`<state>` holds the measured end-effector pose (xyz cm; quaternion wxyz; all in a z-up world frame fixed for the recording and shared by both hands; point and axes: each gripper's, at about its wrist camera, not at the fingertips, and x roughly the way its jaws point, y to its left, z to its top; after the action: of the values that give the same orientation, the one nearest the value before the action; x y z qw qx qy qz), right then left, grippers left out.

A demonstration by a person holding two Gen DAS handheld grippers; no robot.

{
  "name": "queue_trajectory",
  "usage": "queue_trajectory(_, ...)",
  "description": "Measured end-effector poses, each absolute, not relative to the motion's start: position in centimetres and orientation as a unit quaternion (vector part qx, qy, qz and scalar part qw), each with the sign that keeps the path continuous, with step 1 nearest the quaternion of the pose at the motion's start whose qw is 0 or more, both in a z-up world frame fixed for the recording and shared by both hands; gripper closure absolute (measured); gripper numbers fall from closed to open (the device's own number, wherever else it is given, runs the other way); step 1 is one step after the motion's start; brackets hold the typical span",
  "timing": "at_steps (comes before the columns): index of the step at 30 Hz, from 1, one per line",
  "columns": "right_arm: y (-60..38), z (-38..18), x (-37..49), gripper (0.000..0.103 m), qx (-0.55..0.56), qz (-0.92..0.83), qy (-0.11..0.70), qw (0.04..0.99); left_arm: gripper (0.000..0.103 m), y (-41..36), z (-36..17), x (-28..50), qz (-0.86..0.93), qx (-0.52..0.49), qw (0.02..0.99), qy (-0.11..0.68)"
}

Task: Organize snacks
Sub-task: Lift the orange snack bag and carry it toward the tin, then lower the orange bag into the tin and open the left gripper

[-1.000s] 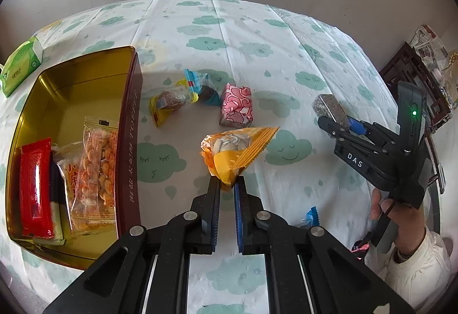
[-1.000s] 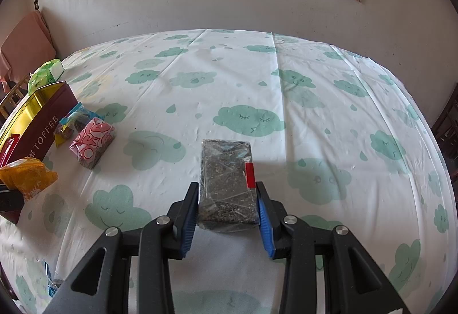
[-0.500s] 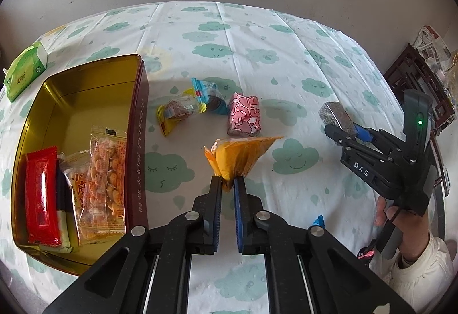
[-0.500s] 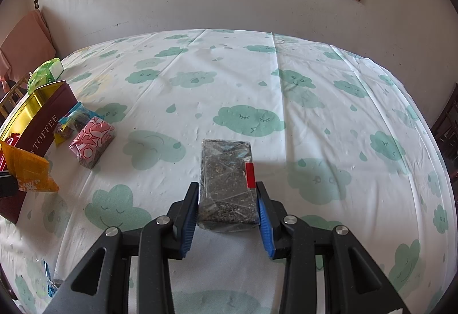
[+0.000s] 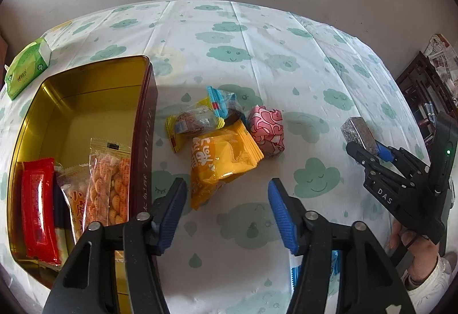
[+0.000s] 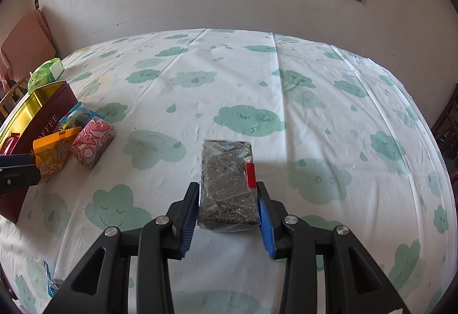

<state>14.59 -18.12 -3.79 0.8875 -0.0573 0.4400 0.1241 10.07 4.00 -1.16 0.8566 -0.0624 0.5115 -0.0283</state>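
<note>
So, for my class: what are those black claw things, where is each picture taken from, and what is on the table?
Each black claw is a hand-held gripper with two blue-padded jaws; a person holds one in each hand, and a camera on each looks along its jaws.

The left gripper view shows its jaws opening, nothing pressed between them; the orange snack packet lies on the cloud-print tablecloth just beyond. Beside it are a pink wrapped snack and two small sweets, next to a gold tin already holding packets. A green tissue pack lies behind the tin.

The right gripper view shows its jaws closed on a dark wrapped block.
</note>
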Motion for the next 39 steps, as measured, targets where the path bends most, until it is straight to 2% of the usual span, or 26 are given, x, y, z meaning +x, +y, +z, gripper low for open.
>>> queue_trajectory(6,-18.1,-3.8,14.6,0.063,-0.058,0.125,0.44,0.887,0.039,3.7,-2.2,11.8,-0.012,-0.046,0.857,0.514)
queue_trajectory(8,-18.1,-3.8,14.6,0.062,-0.058,0.127,0.44,0.887,0.042,3.6,-2.6,12.3,-0.009,-0.038,0.856,0.516)
queue_trajectory(10,-18.0,-3.8,14.6,0.061,-0.059,0.127,0.44,0.887,0.062,3.5,-2.9,12.8,-0.001,-0.031,0.853,0.521)
queue_trajectory(13,-18.0,-3.9,14.6,0.06,-0.059,0.128,0.44,0.887,0.072,3.5,-2.8,13.1,0.01,-0.016,0.854,0.52)
queue_trajectory(22,-17.9,-3.9,14.5,0.06,-0.061,0.128,0.44,0.887,0.076,3.4,-2.0,12.5,0.005,-0.015,0.855,0.519)
queue_trajectory(39,-17.9,-3.9,14.5,0.06,-0.061,0.128,0.44,0.887,0.077,5.7,3.1,11.3,0.0,-0.024,0.872,0.488)
